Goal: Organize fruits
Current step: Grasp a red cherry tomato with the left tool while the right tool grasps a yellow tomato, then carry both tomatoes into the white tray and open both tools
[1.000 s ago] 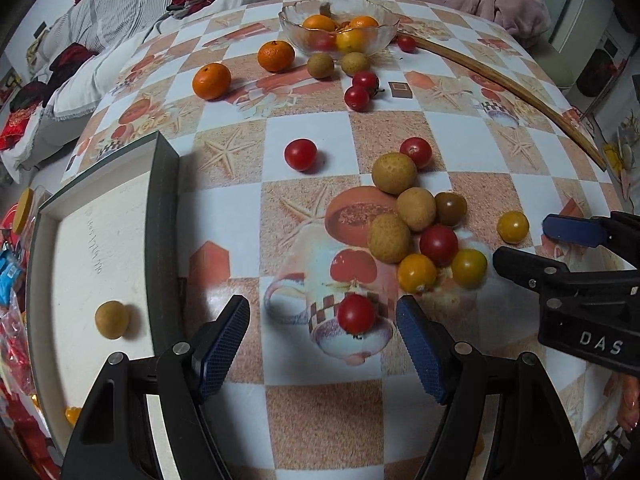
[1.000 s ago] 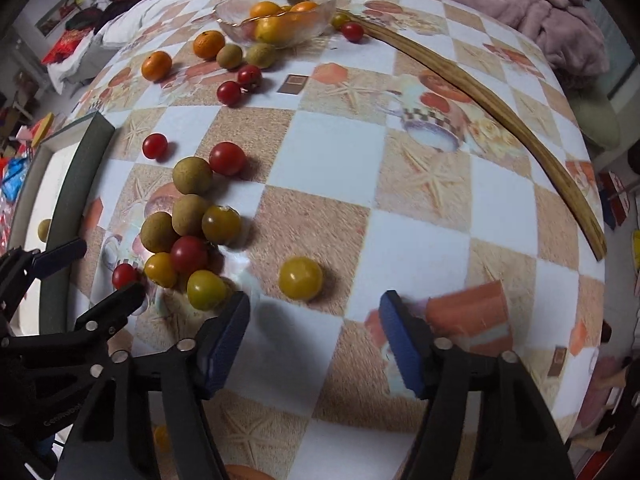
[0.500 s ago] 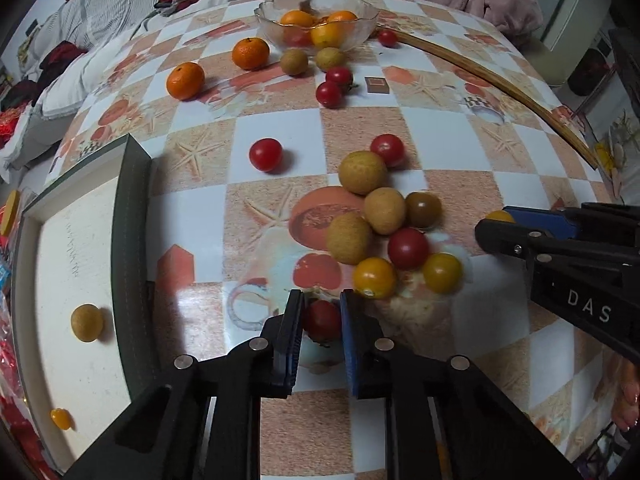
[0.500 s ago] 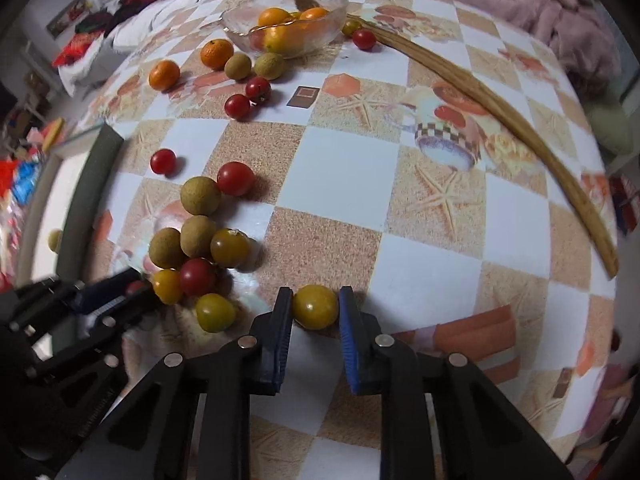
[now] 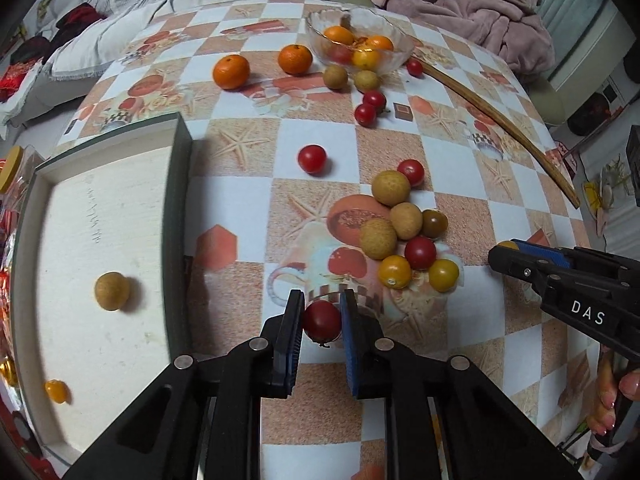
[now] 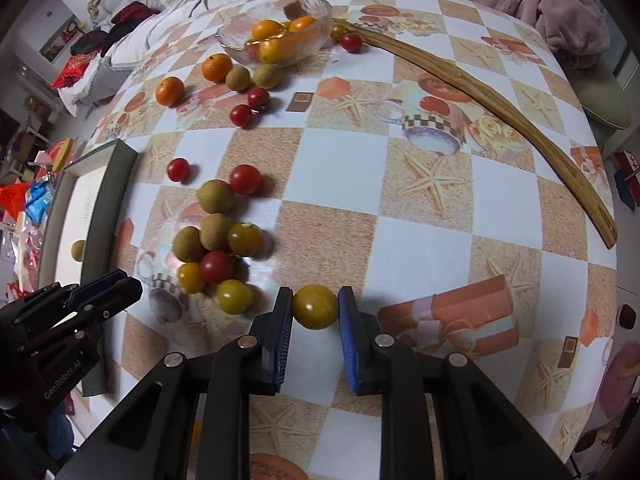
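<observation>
In the left wrist view, the left gripper (image 5: pixel 321 322) was clamped on a red cherry tomato (image 5: pixel 321 320), its 2 blue pads pressing both sides of it above the checked tablecloth (image 5: pixel 240 200). This view looked right into the white tray (image 5: pixel 72 240) on the left, where 1 brown longan (image 5: pixel 112 291) and 1 small orange fruit (image 5: pixel 56 391) lay well apart. A pile of mixed fruit (image 5: pixel 408 236) sat just beyond the pads. The right gripper (image 5: pixel 516 252) reached in from the right edge, and only a sliver of yellow showed at its tip. Fingertips (image 5: pixel 628 384) of the person showed low on the right. In the right wrist view, the right gripper (image 6: pixel 315 307) was squeezed tight on a yellow cherry tomato (image 6: pixel 315 306), seen whole here, touching the table. The whole long wooden stick (image 6: pixel 480 96) showed in this view, curving past the glass bowl (image 6: pixel 320 12) of oranges. The tray was mostly hidden behind its dark wall (image 6: pixel 112 200), and the left gripper was only a dark shape at the left edge.
</observation>
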`<state>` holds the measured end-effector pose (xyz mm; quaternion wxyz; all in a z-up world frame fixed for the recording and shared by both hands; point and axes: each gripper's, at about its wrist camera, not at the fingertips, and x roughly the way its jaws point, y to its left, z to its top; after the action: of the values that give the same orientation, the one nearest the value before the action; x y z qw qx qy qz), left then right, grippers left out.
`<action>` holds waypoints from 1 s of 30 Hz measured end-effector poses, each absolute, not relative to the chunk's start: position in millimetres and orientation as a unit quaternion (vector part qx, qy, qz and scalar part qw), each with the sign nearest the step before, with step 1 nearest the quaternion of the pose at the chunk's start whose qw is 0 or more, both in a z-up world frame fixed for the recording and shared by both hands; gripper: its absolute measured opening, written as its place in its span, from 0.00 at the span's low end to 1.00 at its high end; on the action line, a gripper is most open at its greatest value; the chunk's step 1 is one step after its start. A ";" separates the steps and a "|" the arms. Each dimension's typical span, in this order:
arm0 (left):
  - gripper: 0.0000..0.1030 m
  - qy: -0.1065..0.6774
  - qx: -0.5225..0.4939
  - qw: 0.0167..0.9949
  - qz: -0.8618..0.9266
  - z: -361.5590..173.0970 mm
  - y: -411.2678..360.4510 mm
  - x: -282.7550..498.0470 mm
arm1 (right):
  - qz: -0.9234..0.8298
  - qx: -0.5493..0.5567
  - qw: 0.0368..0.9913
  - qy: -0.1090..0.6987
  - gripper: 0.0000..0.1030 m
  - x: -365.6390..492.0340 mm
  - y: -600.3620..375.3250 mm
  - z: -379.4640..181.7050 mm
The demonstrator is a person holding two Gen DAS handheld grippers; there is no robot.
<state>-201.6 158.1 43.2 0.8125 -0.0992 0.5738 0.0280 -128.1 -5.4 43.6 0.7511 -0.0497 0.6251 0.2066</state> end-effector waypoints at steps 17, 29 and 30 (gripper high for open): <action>0.19 0.537 -0.132 0.828 0.087 73.4 231.6 -237.0 | 0.266 -0.078 0.745 0.607 0.24 -136.7 74.7 69.0; 0.19 0.528 -0.143 0.817 0.183 62.0 326.4 -259.6 | 0.351 -0.115 0.721 0.586 0.24 -141.7 198.3 73.1; 0.19 0.529 -0.141 0.815 0.189 58.7 333.3 -259.5 | 0.357 -0.118 0.718 0.586 0.24 -142.2 210.1 71.0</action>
<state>-259.5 333.3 58.7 0.8153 -0.1411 0.5287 0.1892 -142.2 210.1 71.0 0.7178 -0.1181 0.5859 0.3570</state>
